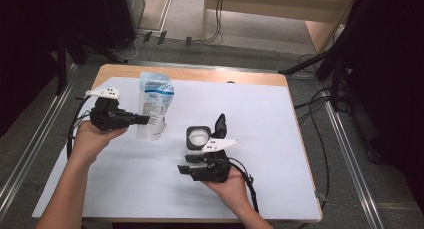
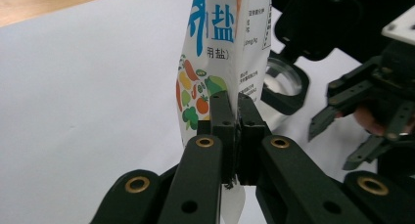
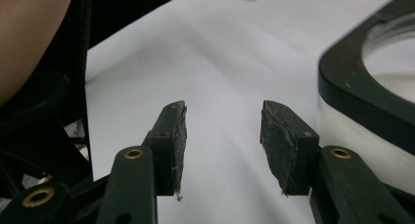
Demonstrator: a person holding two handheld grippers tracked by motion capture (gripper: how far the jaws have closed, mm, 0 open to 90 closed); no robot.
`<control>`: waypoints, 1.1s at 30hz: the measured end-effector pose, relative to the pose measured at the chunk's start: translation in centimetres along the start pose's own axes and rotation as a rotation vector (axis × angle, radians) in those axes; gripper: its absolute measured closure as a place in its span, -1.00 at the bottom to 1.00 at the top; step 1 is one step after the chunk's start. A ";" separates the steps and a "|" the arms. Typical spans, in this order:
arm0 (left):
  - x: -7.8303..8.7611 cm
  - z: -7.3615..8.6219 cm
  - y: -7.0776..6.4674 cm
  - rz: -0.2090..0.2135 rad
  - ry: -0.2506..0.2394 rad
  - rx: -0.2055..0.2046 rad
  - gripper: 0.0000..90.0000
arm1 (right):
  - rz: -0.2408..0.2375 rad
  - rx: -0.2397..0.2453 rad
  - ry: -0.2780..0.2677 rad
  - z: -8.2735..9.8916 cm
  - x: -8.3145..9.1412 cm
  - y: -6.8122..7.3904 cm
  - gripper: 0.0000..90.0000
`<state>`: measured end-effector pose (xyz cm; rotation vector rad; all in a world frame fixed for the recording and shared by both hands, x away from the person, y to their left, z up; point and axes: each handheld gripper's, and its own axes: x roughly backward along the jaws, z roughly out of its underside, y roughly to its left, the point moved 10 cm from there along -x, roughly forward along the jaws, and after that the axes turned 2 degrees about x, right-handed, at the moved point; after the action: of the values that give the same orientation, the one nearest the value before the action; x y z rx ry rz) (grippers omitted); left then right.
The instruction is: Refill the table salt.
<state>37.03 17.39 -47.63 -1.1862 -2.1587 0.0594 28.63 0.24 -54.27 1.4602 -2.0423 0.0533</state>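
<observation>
My left gripper (image 1: pixel 145 120) has its jaws pinched fully together on the edge of the salt bag (image 1: pixel 154 105), and in the left gripper view the bag (image 2: pixel 222 62) rises straight up out of the jaws, its thin seam trapped between the pads. I judge this to be the carry step: the bag is gripped and standing over the white tabletop (image 1: pixel 125 184), on its way toward the container (image 1: pixel 198 136) to the right. The bag is a soft white pouch with blue lettering and printed vegetables, crinkled and likely to flop once tilted. Whether its top is cut open I cannot tell.

The container is a clear square jar with a black rim and its mouth open; in the left gripper view it (image 2: pixel 286 84) sits just beyond the bag and to the right of my jaws.

My right gripper (image 3: pixel 222 145) has its jaws about half open with nothing between them, the jar (image 3: pixel 372 101) just off the right jaw. Next I would close the right jaws on the jar to steady it, then bring the bag's top over the mouth
</observation>
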 end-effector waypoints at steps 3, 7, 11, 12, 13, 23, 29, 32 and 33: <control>-0.6 0.0 0.7 -0.012 -0.005 0.003 1.00 | 0.017 0.013 0.004 0.3 0.5 -0.3 0.20; -1.1 -0.1 1.6 -0.018 -0.012 0.035 1.00 | 0.035 0.013 -0.011 0.2 1.5 -0.8 0.19; -1.6 -0.1 2.7 -0.044 -0.025 0.039 1.00 | 0.054 0.005 -0.019 0.5 2.5 -1.5 0.20; -1.7 0.0 3.0 -0.054 -0.024 0.040 1.00 | 0.056 0.002 -0.017 0.6 2.7 -1.6 0.20; -1.8 0.1 3.4 -0.071 -0.025 0.038 1.00 | 0.059 -0.002 -0.020 0.6 2.9 -1.7 0.20; -2.8 0.6 6.3 -0.139 -0.045 0.063 1.00 | 0.083 -0.002 -0.007 1.4 3.7 -2.2 0.20; -3.8 1.3 6.9 -0.166 -0.021 0.069 1.00 | 0.090 -0.010 0.003 1.7 3.7 -2.8 0.20; -4.0 1.6 7.1 -0.159 -0.026 0.064 1.00 | 0.093 -0.016 0.003 1.7 3.8 -3.1 0.20; -3.9 1.7 7.2 -0.157 -0.037 0.072 1.00 | 0.094 -0.015 0.002 1.7 3.8 -3.1 0.20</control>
<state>42.79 19.00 -53.44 -0.9798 -2.2551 0.0904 29.80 -4.86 -54.71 1.3542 -2.1045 0.0780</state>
